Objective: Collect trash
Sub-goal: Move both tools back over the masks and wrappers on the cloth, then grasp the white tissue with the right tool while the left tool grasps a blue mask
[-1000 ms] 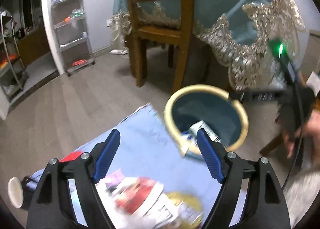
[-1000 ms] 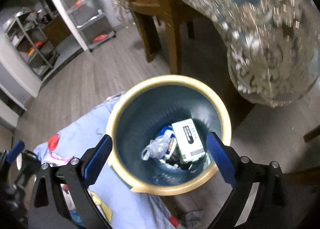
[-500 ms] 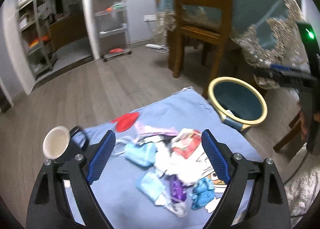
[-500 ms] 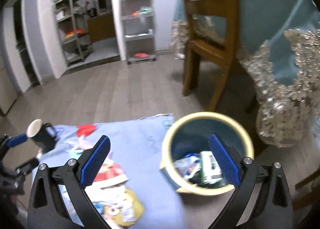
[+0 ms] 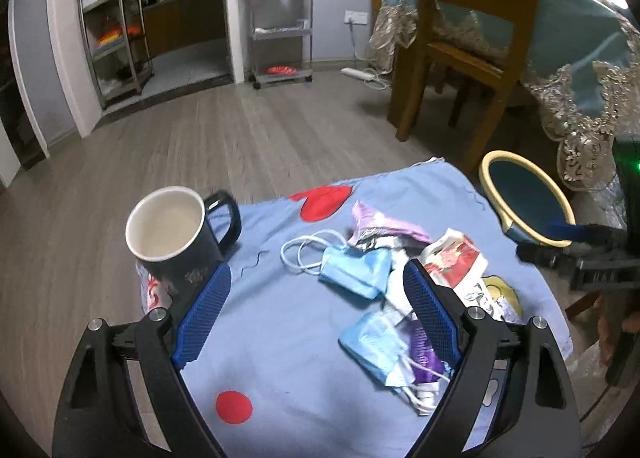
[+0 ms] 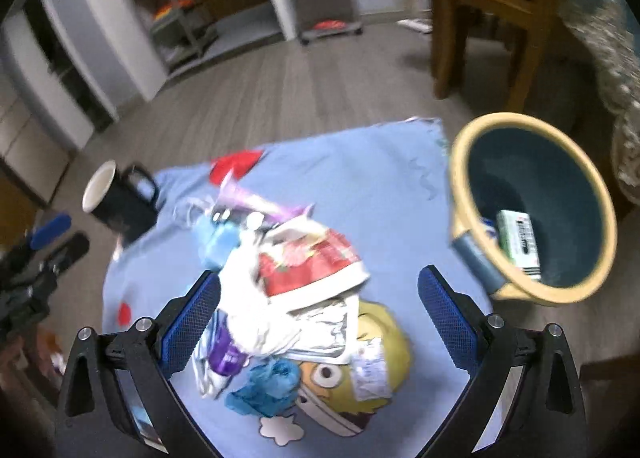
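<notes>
Both claws, left claw (image 5: 316, 310) and right claw (image 6: 318, 314), hang wide open and empty above a trash pile (image 6: 288, 290) of masks and wrappers on a blue cloth (image 5: 280, 358), seemingly choosing a piece. A bin (image 6: 532, 214) beside the cloth holds a box, probably trash; a mug (image 5: 172, 234) stands left, on wooden flooring near a chair (image 5: 468, 42).

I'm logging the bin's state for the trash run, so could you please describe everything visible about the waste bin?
The waste bin is round, with a pale yellow rim and a dark teal inner wall; its material is unclear. It stands open-topped on the wood floor, against the right edge of the blue cloth, below the lace-edged tablecloth. A white and green box lies inside with other scraps partly hidden by the rim. Neither gripper touches it.
</notes>
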A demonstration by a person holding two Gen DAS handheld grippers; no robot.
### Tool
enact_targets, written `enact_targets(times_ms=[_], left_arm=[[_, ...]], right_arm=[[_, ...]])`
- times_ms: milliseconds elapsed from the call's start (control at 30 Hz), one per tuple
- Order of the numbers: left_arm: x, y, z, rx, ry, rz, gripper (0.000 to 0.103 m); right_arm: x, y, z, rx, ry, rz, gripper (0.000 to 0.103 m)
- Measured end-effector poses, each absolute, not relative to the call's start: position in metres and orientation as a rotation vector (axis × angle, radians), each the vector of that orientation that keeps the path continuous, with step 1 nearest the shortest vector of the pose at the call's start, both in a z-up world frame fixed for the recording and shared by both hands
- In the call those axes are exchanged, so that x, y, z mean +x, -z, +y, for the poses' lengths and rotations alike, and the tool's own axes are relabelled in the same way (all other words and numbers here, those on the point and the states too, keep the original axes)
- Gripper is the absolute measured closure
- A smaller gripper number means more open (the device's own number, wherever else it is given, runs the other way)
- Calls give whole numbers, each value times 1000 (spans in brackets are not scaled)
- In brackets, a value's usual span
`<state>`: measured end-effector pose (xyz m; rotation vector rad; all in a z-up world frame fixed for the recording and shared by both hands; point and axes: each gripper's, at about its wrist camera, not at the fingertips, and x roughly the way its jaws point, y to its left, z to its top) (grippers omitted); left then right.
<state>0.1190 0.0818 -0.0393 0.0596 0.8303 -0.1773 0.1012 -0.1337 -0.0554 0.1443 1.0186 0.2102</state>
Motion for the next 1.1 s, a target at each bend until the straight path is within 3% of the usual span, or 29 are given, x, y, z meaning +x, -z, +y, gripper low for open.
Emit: enact_targets(times_ms=[200, 400, 533, 567, 600, 633, 733, 1100], left_arm=[[130, 77, 88, 48, 167, 946, 17], [134, 96, 77, 105, 190, 1011, 17], [135, 101, 72, 92, 206, 1031, 17], [135, 103, 70, 97, 210, 1037, 17], [136, 105, 67, 105, 214, 1045, 17], [136, 107, 65, 114, 216, 1053, 17], [137, 114, 58, 132, 226, 1078, 17], [139, 146, 22, 195, 273, 1172, 18]], right_arm=[[105, 87, -93, 31, -294, 1090, 5], [108, 109, -70, -15, -345, 1145, 12], [110, 124, -64, -37, -359, 1199, 39], [110, 126, -64, -46, -351, 1207, 41], [110, 126, -64, -44, -351, 1206, 50], [111, 125, -67, -22, -356, 1204, 67], [114, 117, -81, 78, -363, 1199, 88], [123, 86, -123, 293, -323, 1096, 90]])
